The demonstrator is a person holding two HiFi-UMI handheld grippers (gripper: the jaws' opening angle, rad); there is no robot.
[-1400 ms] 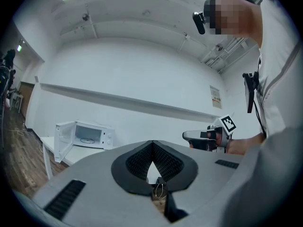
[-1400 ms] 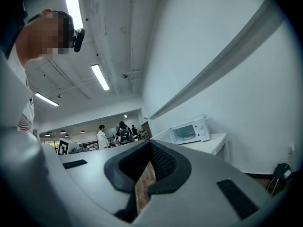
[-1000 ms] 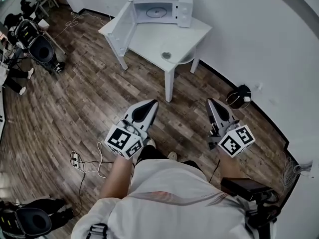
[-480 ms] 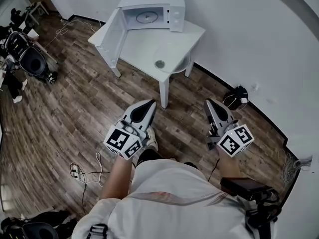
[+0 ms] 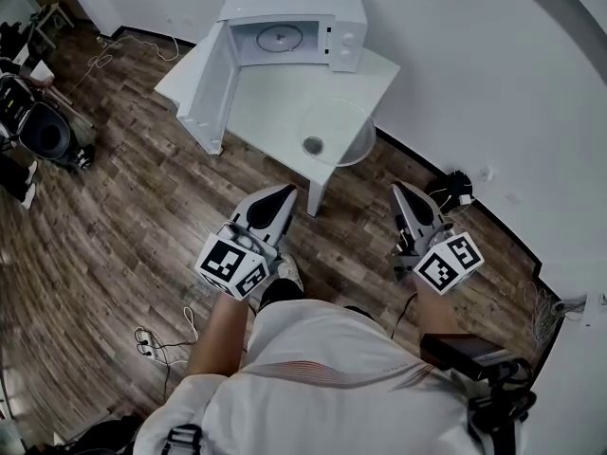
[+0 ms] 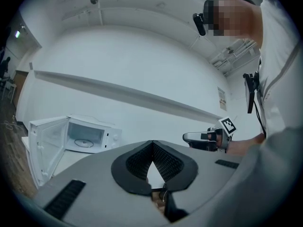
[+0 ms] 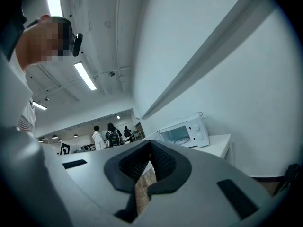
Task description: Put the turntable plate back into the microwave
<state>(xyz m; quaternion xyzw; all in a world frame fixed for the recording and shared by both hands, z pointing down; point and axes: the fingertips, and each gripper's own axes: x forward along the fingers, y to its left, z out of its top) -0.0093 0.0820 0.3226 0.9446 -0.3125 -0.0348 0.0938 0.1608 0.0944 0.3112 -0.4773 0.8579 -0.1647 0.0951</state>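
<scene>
The white microwave (image 5: 294, 25) stands at the back of a white table (image 5: 275, 98), with its door (image 5: 202, 83) swung open to the left. Only a roller ring (image 5: 278, 36) lies in its cavity. The clear glass turntable plate (image 5: 337, 133) rests on the table's near right corner and overhangs the edge. My left gripper (image 5: 287, 191) and right gripper (image 5: 396, 190) are held level over the wooden floor, short of the table, both shut and empty. The microwave also shows in the left gripper view (image 6: 83, 136) and the right gripper view (image 7: 184, 132).
A black bundle with cables (image 5: 458, 186) lies on the floor by the wall at the right. A power strip with cords (image 5: 147, 335) lies at the lower left. Dark chairs and equipment (image 5: 43, 126) stand at the far left. Several people (image 7: 106, 137) are far off in the room.
The table and microwave have come nearer and lower in the head view as the person walked toward them. Both grippers stay shut and side by side.
</scene>
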